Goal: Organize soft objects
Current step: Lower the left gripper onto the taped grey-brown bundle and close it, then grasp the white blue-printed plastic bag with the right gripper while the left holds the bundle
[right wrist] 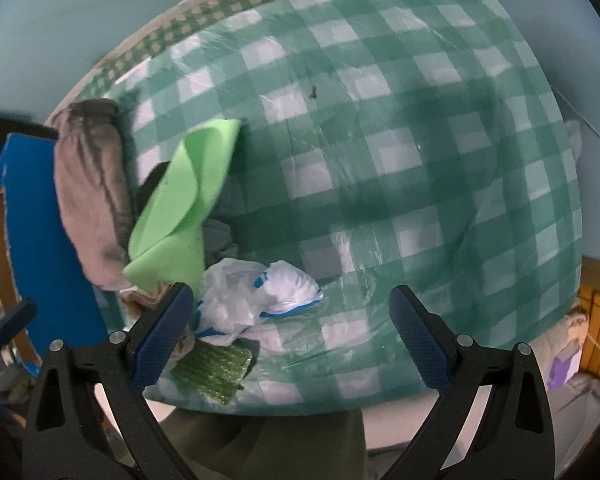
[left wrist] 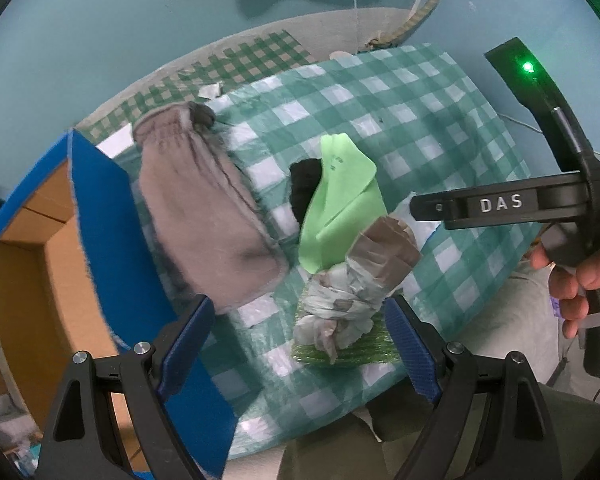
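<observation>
- Green-and-white checked plastic table cover [left wrist: 420,128] serves as the landmark; the soft things lie along its left part.
- At the cover's left edge lies a grey-brown fleece garment with an elastic band [left wrist: 204,208], its far end partly over a blue-edged cardboard box [left wrist: 112,216] whose inside is mostly cut off.
- Just right of the garment, a lime-green foam sheet [left wrist: 340,208] is folded over a black cloth [left wrist: 306,188], most of it hidden.
- Nearer the cover's front edge, a crumpled grey-brown patterned plastic bag [left wrist: 356,288] rests on a green ribbed sponge pad [right wrist: 212,368], only its edge showing.
- A white plastic bag with blue print [right wrist: 256,296] sits beside the pad; blur hides the print.
- The left gripper [left wrist: 300,344] is spread wide, empty, around the patterned bag.
- The right gripper [right wrist: 292,332] is wide apart above the cover, holding nothing; a hand [left wrist: 576,284] grips its handle.
</observation>
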`<state>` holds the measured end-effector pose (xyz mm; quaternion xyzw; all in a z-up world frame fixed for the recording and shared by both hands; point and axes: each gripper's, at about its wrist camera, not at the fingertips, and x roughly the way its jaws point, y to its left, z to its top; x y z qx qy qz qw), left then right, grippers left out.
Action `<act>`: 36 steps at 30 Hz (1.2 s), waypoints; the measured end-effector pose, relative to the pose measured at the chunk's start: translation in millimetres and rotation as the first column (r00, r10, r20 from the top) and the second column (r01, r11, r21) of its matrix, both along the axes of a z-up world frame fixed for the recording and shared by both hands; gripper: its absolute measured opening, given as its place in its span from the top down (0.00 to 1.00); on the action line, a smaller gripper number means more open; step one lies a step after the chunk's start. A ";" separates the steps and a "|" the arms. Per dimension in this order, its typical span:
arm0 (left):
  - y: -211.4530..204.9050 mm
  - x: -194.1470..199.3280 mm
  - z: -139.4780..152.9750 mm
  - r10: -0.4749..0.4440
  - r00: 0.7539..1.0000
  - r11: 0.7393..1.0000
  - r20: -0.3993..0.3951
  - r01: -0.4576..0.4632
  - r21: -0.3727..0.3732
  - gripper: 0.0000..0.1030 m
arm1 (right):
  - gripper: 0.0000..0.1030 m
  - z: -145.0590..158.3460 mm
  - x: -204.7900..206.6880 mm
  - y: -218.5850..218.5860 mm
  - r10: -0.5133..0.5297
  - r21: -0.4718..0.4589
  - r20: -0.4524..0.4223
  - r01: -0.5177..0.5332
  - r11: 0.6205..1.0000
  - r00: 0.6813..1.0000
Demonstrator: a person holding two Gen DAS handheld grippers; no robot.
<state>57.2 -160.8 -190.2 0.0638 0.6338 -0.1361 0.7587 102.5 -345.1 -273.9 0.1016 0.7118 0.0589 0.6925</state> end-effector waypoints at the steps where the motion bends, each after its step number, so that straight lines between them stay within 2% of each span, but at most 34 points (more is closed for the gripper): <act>1: -2.8 0.6 -3.7 -0.007 1.000 1.000 -0.003 0.007 -0.001 0.15 | 0.04 -2.1 -0.1 -0.2 -0.002 0.002 -0.002 0.002 1.000 1.000; 10: -21.0 1.6 -37.4 -0.071 0.996 0.997 -0.053 0.073 0.027 0.15 | 0.04 -13.3 3.5 4.1 -0.016 -0.001 -0.031 0.016 1.000 0.999; 16: -27.9 9.5 -61.6 -0.053 0.994 0.998 -0.095 0.057 0.040 0.15 | 0.04 -18.3 6.4 7.8 -0.015 -0.003 -0.041 0.015 1.000 0.999; 22: -28.9 15.8 -72.7 -0.037 0.992 0.999 -0.124 0.037 -0.003 0.15 | 0.04 -19.0 0.2 14.3 -0.021 -0.009 -0.049 0.021 1.000 0.999; 24: -28.4 16.7 -76.1 -0.035 0.990 0.999 -0.137 0.033 -0.016 0.23 | 0.04 -19.3 -0.7 13.7 -0.021 -0.008 -0.051 0.021 1.000 0.999; 27: -26.4 17.6 -81.1 -0.029 0.986 0.998 -0.162 0.020 -0.057 0.41 | 0.06 -21.6 -2.4 14.7 -0.015 -0.006 -0.052 0.015 1.000 0.999; 28: -26.2 18.1 -82.1 -0.027 0.986 0.998 -0.165 0.017 -0.062 0.45 | 0.10 -22.0 -2.9 14.2 -0.014 -0.004 -0.052 0.014 1.000 0.999; 32: -24.8 13.7 -78.6 -0.022 0.987 0.998 -0.158 0.011 -0.069 0.47 | 0.29 -25.8 -3.2 18.2 -0.010 0.030 -0.057 0.012 0.999 0.998; 33: -22.7 14.0 -77.6 -0.014 0.987 0.997 -0.158 0.002 -0.074 0.47 | 0.31 -26.2 -2.7 19.7 -0.007 0.030 -0.053 0.009 1.000 0.999; 35: -17.8 11.4 -74.8 -0.001 0.988 0.996 -0.157 -0.012 -0.084 0.47 | 0.43 -24.0 -2.6 20.0 0.001 0.029 -0.036 0.001 1.000 0.999; 36: -14.6 11.7 -73.4 0.008 0.988 0.996 -0.155 -0.022 -0.088 0.47 | 0.53 -22.0 -1.9 19.6 0.006 0.032 -0.025 -0.005 0.999 1.000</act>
